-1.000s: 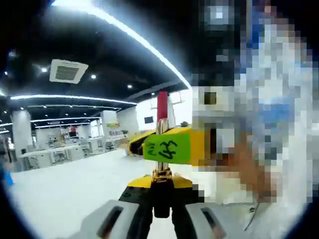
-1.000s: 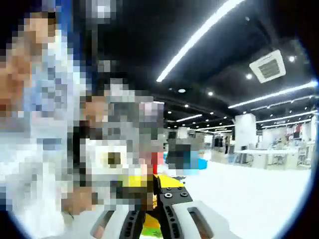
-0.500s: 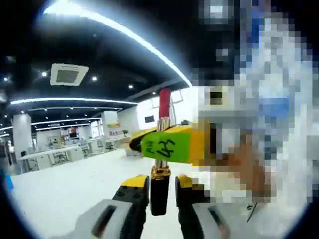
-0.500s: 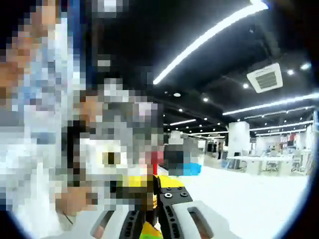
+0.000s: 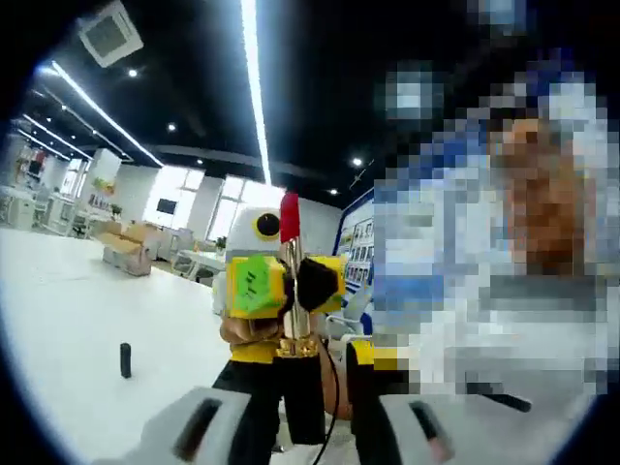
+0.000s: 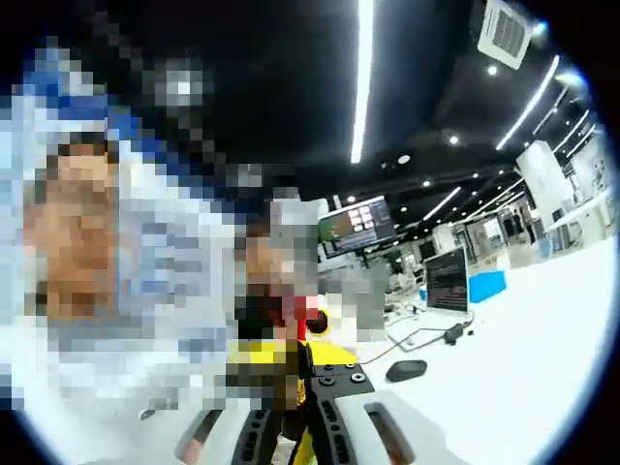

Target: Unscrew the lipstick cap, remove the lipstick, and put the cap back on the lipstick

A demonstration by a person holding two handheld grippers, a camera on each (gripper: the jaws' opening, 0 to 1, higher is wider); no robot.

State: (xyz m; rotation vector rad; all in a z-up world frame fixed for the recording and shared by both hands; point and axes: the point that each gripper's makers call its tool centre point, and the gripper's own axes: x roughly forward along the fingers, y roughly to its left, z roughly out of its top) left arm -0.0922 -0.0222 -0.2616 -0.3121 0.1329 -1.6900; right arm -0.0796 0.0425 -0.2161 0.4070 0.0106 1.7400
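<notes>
Your left gripper (image 5: 305,383) has its two jaws pressed on the black bottom part of the lipstick (image 5: 294,320), and it holds the lipstick standing up in the left gripper view. The red tip points up, above a gold tube. Your right gripper (image 5: 291,288) comes in behind it, with a green sticker on one yellow jaw. Its jaws sit on both sides of the gold tube, but you cannot tell if they squeeze it.

In the right gripper view your right gripper (image 6: 294,402) has its jaws close together, with a bit of the red tip just above them.

A small black cap (image 5: 125,359) stands alone on the white table (image 5: 77,329), well apart from the lipstick.
</notes>
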